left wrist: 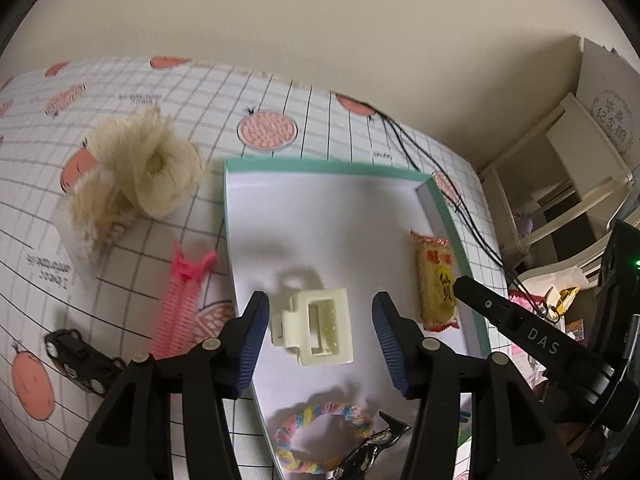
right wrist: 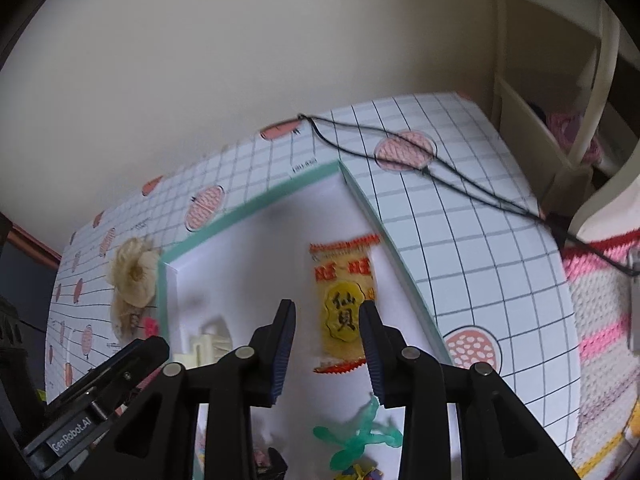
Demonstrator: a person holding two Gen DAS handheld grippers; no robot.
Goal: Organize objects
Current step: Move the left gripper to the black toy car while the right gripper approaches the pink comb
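A shallow white box with a teal rim (left wrist: 320,167) (right wrist: 248,208) lies on the table. In it are a cream hair claw (left wrist: 318,326) (right wrist: 204,344), a yellow snack packet (left wrist: 436,284) (right wrist: 346,300), a pastel braided hair tie (left wrist: 320,436), a dark foil wrapper (left wrist: 372,452) and a green rubbery toy (right wrist: 360,436). My left gripper (left wrist: 320,340) is open, its fingers either side of the claw and above it. My right gripper (right wrist: 328,348) is open and empty above the box, just in front of the packet.
On the patterned tablecloth left of the box lie a fluffy beige hair piece (left wrist: 140,176) (right wrist: 134,276), a pink comb clip (left wrist: 180,308) and a black toy car (left wrist: 80,358). Black cords (right wrist: 440,176) run across the far right of the table. White shelving (left wrist: 560,184) stands at the right.
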